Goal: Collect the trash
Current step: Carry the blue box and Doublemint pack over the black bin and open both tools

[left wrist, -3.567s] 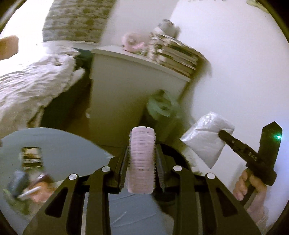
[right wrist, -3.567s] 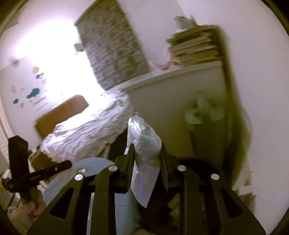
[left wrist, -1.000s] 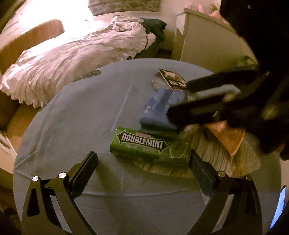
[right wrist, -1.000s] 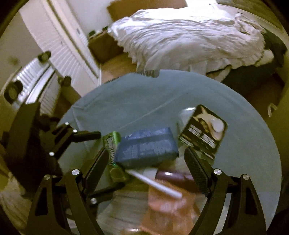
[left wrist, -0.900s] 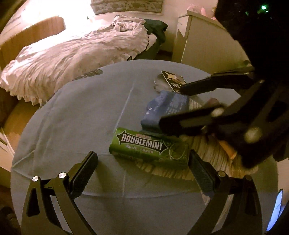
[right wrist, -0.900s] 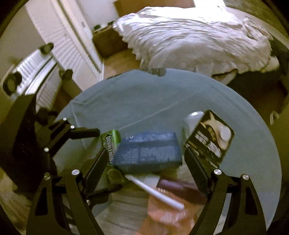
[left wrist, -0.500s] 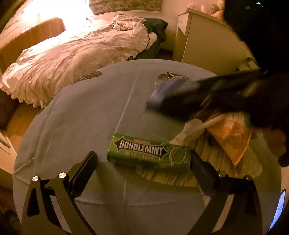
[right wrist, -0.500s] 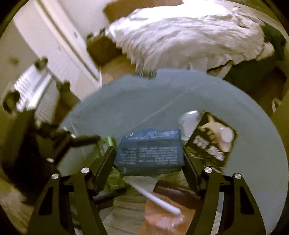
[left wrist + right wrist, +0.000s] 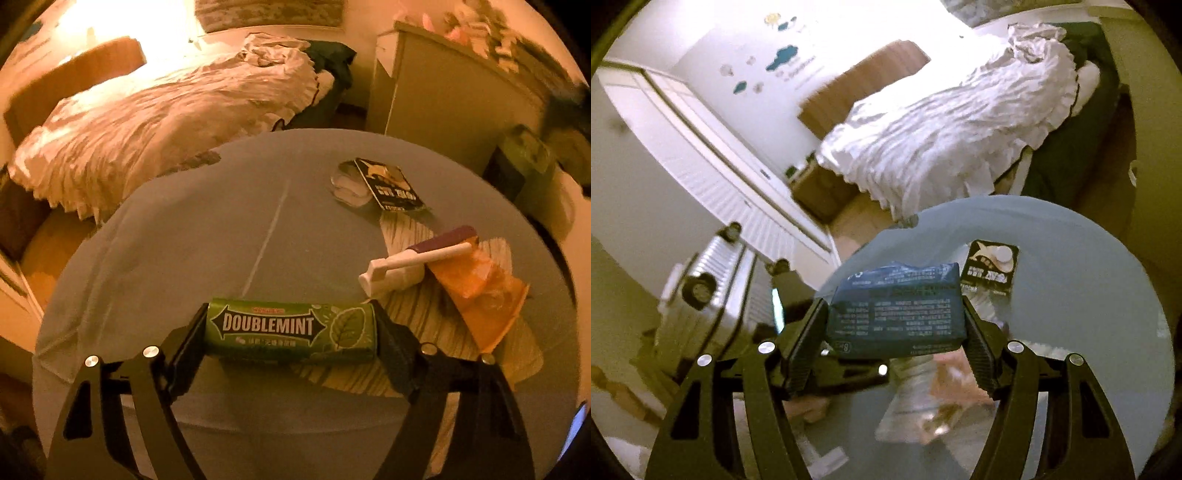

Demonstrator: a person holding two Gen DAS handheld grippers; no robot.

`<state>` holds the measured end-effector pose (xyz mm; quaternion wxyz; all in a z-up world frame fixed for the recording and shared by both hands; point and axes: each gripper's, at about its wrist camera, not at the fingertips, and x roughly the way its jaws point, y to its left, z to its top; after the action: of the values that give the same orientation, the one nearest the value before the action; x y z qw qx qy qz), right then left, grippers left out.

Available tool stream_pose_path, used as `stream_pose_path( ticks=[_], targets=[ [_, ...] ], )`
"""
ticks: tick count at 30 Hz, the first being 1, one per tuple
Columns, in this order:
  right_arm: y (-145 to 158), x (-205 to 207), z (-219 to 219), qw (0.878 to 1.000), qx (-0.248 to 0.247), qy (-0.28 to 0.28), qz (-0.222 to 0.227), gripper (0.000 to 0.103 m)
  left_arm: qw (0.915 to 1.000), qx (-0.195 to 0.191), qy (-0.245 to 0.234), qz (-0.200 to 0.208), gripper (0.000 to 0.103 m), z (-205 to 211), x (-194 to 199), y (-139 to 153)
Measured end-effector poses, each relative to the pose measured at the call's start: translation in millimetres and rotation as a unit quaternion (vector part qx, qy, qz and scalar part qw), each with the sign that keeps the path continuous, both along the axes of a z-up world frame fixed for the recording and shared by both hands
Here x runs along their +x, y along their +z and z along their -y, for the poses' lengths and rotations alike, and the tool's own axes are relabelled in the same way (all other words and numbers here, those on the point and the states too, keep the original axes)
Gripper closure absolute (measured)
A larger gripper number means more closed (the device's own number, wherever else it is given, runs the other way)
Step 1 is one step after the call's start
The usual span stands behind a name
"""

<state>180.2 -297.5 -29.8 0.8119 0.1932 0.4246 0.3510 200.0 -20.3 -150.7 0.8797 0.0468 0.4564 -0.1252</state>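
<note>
The green Doublemint gum pack (image 9: 291, 329) lies crosswise on the round table (image 9: 192, 236), its underside hidden. The left gripper (image 9: 290, 334) has just closed onto its two ends. Beyond lie a white-handled tool (image 9: 410, 260), an orange wrapper (image 9: 480, 291) and a black packet (image 9: 393, 186). The right gripper (image 9: 894, 325) clamps a blue packet (image 9: 895, 308), lengthwise between its fingers, above the blurred clutter.

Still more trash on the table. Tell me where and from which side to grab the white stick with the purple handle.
Grip the white stick at mid-shaft, coming from above with the fingers set across its length. It lies nearly flat, slanting over the orange wrapper and a white wad, so its raised middle likely gives clearance on both sides. The blocky head end looks awkward to pinch.
</note>
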Motion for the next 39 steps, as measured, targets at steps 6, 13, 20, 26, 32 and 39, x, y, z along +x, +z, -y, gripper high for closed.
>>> stream_pose_path(
  ticks=[6, 13, 20, 26, 32, 39],
  targets=[
    [15, -44, 61, 0.998, 0.038, -0.056, 0.019, 0.034, 0.9977, -0.062, 0.003, 0.027, 0.023, -2, -30, 30],
    [17, -103, 172, 0.972, 0.095, -0.208, 0.045, 0.034, 0.9868, -0.133, -0.060, 0.070, 0.023, 58, -60, 90],
    [11, -165, 266, 0.931, 0.110, -0.342, 0.068, 0.034, 0.9696, -0.173, -0.153, 0.080, 0.023, 162, -72, 116],
    [-14, -199, 321, 0.902, 0.113, -0.412, 0.057, 0.034, 0.9583, -0.193, -0.203, 0.056, 0.023, 240, -67, 107],
    [-47, -208, 342, 0.892, 0.111, -0.437, 0.033, 0.034, 0.9538, -0.191, -0.230, 0.030, 0.023, 293, -61, 86],
    [-75, -203, 349, 0.888, 0.120, -0.444, 0.009, 0.034, 0.9502, -0.173, -0.259, 0.015, 0.023, 328, -63, 68]
  ],
)
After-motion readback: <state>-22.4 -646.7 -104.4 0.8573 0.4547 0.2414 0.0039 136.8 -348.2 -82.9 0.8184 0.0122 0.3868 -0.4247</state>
